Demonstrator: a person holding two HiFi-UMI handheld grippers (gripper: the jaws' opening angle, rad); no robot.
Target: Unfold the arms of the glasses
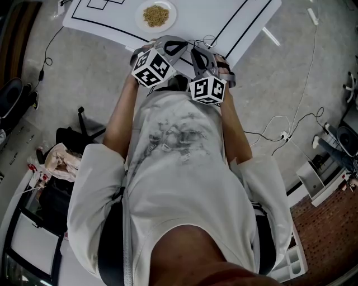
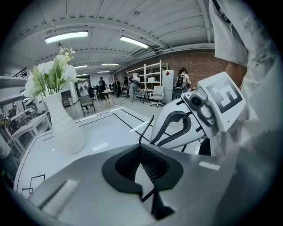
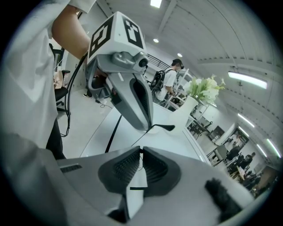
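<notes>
Surface: a white table (image 2: pixel 101 132) marked with black lines stood in a wide hall with strip lights and a brick back wall.
Left fingers: the ribbed pads (image 2: pixel 126 164) of your left gripper (image 2: pixel 140 146) were pressed together at the tips, pinching a thin black wire of the glasses (image 3: pixel 164 127).
Right fingers: the pads (image 3: pixel 124 165) of your right gripper (image 3: pixel 141 150) likewise met at the tips on a thin black wire of the frame.
Glasses: they hung in the air between your two grippers, above the table. One black earpiece tip stuck out beside the left gripper's body. The lenses could not be made out.
Grippers: you held them tip to tip, close before your chest, by the table's near edge.
Marker cubes: left (image 1: pixel 151 67) and right (image 1: pixel 207 88) faced upward.
Beyond: a white vase (image 2: pixel 64 128) of flowers (image 2: pixel 51 75) stood upright on the table. A plate (image 1: pixel 142 6) of grain (image 1: pixel 156 15) lay further along it.
</notes>
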